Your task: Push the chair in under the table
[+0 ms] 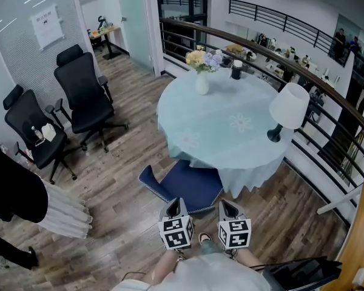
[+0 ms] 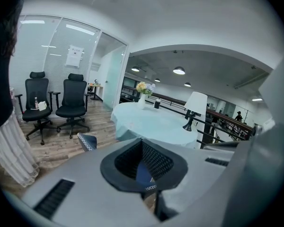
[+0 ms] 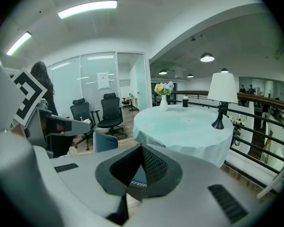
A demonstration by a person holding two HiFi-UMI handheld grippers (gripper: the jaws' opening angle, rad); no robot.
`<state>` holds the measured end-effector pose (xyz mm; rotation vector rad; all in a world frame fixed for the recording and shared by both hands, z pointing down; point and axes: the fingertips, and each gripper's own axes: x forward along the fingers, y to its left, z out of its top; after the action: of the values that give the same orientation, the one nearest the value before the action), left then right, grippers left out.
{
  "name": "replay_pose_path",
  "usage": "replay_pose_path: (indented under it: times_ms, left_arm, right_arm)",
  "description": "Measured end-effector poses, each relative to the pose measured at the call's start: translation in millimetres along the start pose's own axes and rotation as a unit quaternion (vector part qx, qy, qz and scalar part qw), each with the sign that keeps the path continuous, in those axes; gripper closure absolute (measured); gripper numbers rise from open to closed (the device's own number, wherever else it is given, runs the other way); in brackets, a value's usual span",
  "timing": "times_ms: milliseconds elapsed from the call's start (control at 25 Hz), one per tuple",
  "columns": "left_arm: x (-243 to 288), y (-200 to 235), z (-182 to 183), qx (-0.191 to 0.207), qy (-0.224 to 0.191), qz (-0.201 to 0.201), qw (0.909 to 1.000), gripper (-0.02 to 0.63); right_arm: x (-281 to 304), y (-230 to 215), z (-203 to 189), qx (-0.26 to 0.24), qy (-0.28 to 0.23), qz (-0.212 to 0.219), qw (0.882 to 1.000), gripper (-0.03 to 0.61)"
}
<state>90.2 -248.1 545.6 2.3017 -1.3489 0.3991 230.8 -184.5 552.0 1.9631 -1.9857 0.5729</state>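
Observation:
A blue chair (image 1: 188, 183) stands at the near side of the round table (image 1: 224, 141), its seat partly under the pale blue tablecloth and its back toward me. Both grippers sit side by side just behind the chair's back. My left gripper (image 1: 176, 207) is shut and its tip is at the back's upper edge. My right gripper (image 1: 229, 209) looks shut too, at the same edge further right. In the left gripper view the shut gripper (image 2: 143, 167) shows blue fabric with white stitching just beyond it, and the chair's corner (image 2: 87, 141) shows at left. The right gripper view has the same look, with the gripper (image 3: 138, 171), the chair (image 3: 105, 141) and the table (image 3: 184, 126).
On the table stand a white vase of flowers (image 1: 201, 71), a dark cup (image 1: 236, 70) and a white-shaded lamp (image 1: 288, 111). Two black office chairs (image 1: 85, 99) (image 1: 33, 129) stand at left. A person in a white skirt (image 1: 64, 211) is close at left. A dark railing (image 1: 327, 102) curves behind the table.

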Motion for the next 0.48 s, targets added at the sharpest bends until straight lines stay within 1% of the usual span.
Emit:
replay_pose_path:
  times_ms: [240, 480]
  left_arm:
    - [7, -4, -1, 0.0, 0.006, -0.001, 1.0, 0.609]
    - [15, -8, 3, -0.001, 0.003, -0.001, 1.0, 0.609]
  right_arm:
    - [3, -6, -2, -0.001, 0.008, -0.002, 1.0, 0.561]
    - [5, -18, 0, -0.002, 0.003, -0.013, 1.0, 0.561]
